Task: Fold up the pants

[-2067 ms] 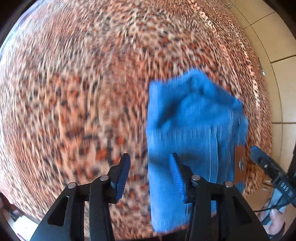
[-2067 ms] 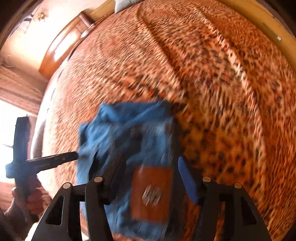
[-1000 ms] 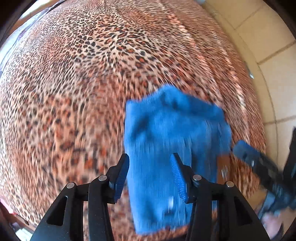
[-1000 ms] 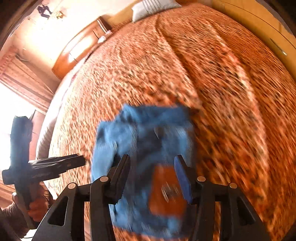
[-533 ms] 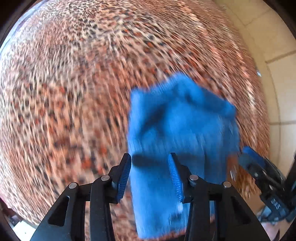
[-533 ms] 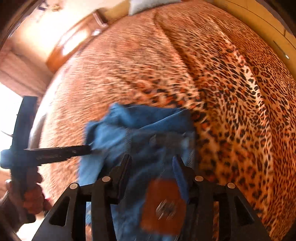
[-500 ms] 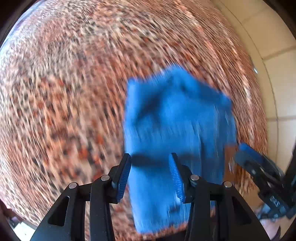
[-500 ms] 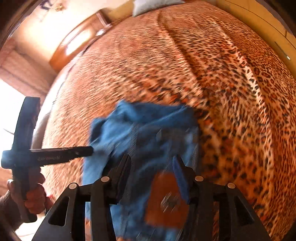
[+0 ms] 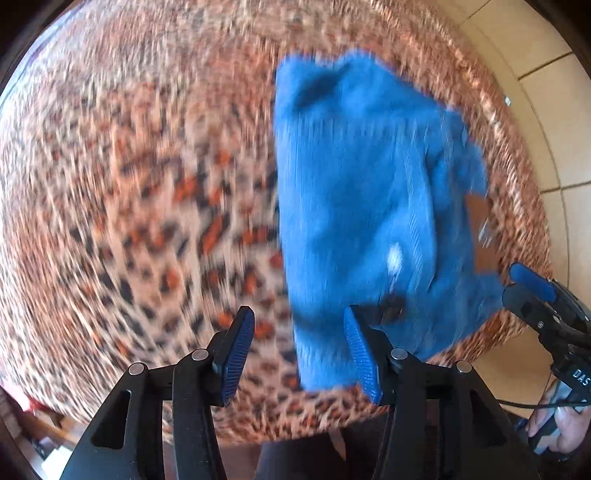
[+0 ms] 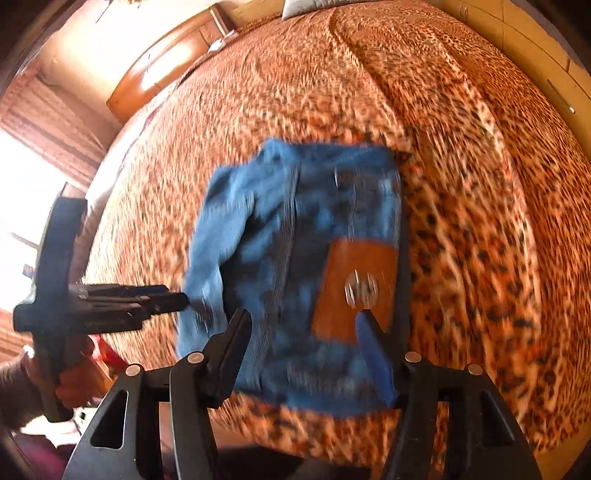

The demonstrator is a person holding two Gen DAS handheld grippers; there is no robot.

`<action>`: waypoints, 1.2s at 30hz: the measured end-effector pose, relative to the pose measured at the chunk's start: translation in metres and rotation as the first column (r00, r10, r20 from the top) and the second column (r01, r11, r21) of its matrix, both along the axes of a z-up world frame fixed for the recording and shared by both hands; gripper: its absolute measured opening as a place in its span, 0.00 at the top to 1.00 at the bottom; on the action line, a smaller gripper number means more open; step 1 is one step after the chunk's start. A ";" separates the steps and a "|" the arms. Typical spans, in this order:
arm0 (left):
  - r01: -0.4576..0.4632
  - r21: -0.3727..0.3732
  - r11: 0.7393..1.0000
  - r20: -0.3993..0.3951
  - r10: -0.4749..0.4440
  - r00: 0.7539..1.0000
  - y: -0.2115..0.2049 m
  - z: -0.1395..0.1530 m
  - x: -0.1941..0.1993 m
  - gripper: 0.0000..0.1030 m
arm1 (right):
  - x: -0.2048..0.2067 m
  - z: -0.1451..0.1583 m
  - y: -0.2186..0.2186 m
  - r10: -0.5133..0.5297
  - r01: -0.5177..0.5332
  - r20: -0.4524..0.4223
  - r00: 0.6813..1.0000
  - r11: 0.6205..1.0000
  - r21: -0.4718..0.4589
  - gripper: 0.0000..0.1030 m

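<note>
one leopard-print bedspread (image 10: 480, 184) covered the bed; one pillow (image 10: 314, 7) lay far ahead of the right gripper (image 10: 303, 350). one pair of blue pants (image 10: 295, 258), folded into a bundle, brown patch (image 10: 354, 288) up, lay just ahead of it. left gripper (image 9: 295, 350) and right gripper: jaws wide apart, holding nothing, pants beyond the fingertips.

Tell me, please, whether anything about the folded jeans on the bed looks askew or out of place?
Slightly. The folded jeans lie near the edge of the leopard-print bedspread, and their left side bulges unevenly instead of forming a straight fold. Motion blur hides finer detail.
</note>
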State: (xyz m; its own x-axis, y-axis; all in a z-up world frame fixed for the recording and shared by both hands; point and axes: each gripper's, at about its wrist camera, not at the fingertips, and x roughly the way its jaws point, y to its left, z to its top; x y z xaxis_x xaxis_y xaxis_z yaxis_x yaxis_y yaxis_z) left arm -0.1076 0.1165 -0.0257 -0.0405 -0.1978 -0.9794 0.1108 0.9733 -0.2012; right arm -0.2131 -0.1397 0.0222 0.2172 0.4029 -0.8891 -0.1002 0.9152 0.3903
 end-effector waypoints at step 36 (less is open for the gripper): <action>-0.326 0.047 0.944 -0.072 0.329 0.942 0.027 0.023 0.051 0.33 | 0.144 -0.086 -0.101 -0.219 0.289 -0.243 0.945 0.906 0.309 0.06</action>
